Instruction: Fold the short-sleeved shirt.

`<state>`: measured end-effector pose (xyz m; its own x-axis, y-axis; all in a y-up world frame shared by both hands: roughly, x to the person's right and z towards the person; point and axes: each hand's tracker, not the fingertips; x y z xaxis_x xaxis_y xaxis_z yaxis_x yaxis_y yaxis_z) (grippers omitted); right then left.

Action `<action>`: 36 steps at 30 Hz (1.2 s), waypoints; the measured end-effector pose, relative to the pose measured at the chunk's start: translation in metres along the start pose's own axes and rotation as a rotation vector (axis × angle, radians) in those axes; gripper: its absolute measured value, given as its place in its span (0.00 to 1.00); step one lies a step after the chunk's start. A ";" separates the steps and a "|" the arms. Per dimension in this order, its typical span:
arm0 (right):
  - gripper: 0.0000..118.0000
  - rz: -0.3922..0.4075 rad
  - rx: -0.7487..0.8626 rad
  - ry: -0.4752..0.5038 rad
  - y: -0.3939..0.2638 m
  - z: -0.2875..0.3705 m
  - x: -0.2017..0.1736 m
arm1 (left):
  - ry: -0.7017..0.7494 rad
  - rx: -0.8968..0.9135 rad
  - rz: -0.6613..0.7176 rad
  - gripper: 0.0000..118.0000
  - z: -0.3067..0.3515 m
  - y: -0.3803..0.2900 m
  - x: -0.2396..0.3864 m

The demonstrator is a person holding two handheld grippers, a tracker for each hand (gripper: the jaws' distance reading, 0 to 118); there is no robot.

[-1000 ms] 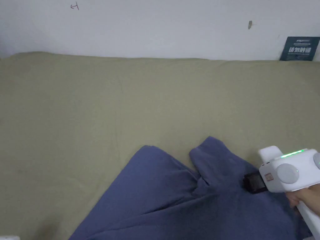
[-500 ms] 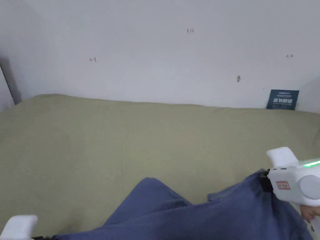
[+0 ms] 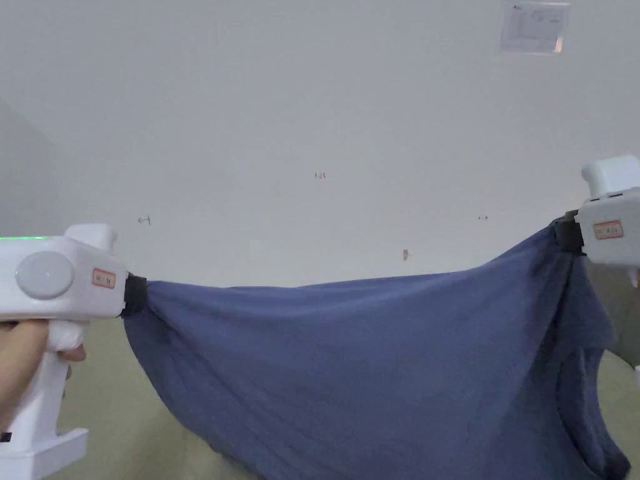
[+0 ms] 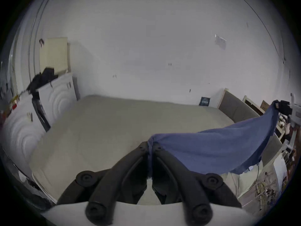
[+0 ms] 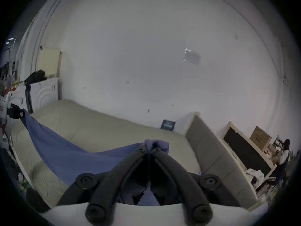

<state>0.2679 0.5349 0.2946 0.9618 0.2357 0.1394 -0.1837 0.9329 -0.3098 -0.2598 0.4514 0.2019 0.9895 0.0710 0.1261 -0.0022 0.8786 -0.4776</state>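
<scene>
The left gripper (image 4: 150, 148) has its jaws closed on one edge of the blue shirt (image 3: 375, 369), and the right gripper (image 5: 149, 148) is closed the same way on the far end. The shirt hangs stretched between them, lifted in the air, sagging in the middle. Beneath both grippers lies a bed (image 4: 114, 123) covered in a plain olive sheet. Beyond it rises a white wall (image 3: 312, 94) with a sheet of paper (image 3: 534, 26) taped high up. A dark sign (image 5: 167, 124) leans at the wall's foot, and white cabinets (image 4: 55, 97) stand off the left gripper's side
</scene>
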 end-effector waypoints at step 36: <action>0.00 -0.055 0.099 -0.179 0.143 -0.242 0.006 | 0.303 0.181 -0.109 0.03 -0.176 0.216 0.073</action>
<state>0.2969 0.6035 0.0240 0.9210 0.2202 0.3213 -0.1596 0.9658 -0.2044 -0.1628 0.5638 -0.0449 0.9833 -0.1467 -0.1081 0.1067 0.9444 -0.3109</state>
